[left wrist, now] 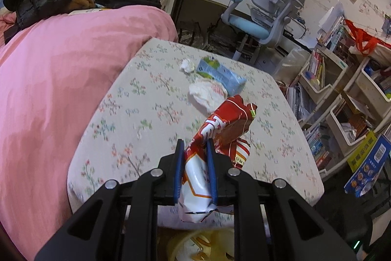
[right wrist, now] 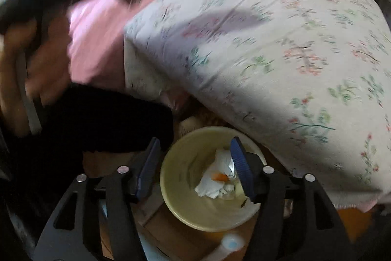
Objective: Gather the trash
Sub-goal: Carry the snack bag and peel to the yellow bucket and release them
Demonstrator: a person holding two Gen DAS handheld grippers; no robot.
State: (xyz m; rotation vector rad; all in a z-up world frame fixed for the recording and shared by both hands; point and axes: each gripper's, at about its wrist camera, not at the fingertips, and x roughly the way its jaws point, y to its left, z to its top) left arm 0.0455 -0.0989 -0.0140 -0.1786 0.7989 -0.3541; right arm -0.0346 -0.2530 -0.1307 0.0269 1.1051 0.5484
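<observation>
1. Left hand-held gripper (left wrist: pixel 195 151) clamps a red-and-white wrapper (left wrist: pixel 215 138), held above the floral desk (left wrist: pixel 136 114)
2. Right hand-held gripper (right wrist: pixel 195 163) hangs open over a yellow bin (right wrist: pixel 185 187) with trash inside
3. Tissue (left wrist: pixel 207 92) and blue carton (left wrist: pixel 220 75) lie at the desk's far side

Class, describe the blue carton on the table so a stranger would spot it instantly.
Find the floral tablecloth beside the pink bed. Near its far edge lie crumpled white tissues, and the blue carton lies flat against them. It alone is boxy and light blue with green print.

Red-white snack wrapper (left wrist: pixel 215 151) pinched upright; tissues (left wrist: pixel 206 92), blue carton (left wrist: pixel 220 73) on table.
</observation>
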